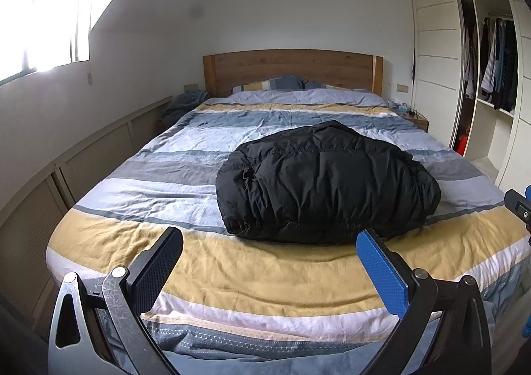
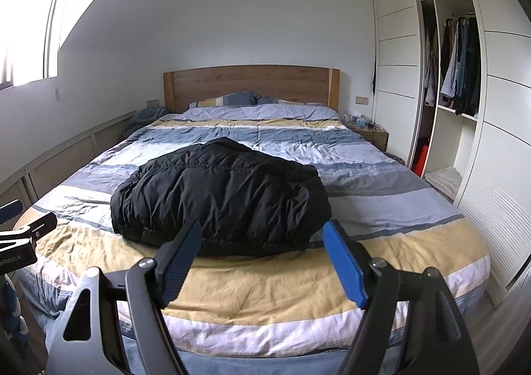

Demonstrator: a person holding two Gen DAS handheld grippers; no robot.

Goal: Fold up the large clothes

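Observation:
A black puffer jacket [image 1: 327, 182] lies folded into a thick bundle on the striped bed [image 1: 232, 275], near its foot end; the right wrist view shows the same jacket [image 2: 222, 196] on the bed [image 2: 265, 288]. My left gripper [image 1: 270, 239] hovers over the foot of the bed, short of the jacket, open and empty. My right gripper [image 2: 264, 232] is also open with nothing between its fingers, its tips just in front of the jacket's near edge. Each gripper's tip peeks into the other's view: the right one [image 1: 517, 206] and the left one [image 2: 30, 229].
A wooden headboard [image 1: 292, 71] and pillows stand at the far end. An open wardrobe [image 2: 458, 76] with hanging clothes fills the right wall, with a nightstand [image 2: 371, 133] beside it. Low cabinets [image 1: 83, 162] run along the left wall under a bright window.

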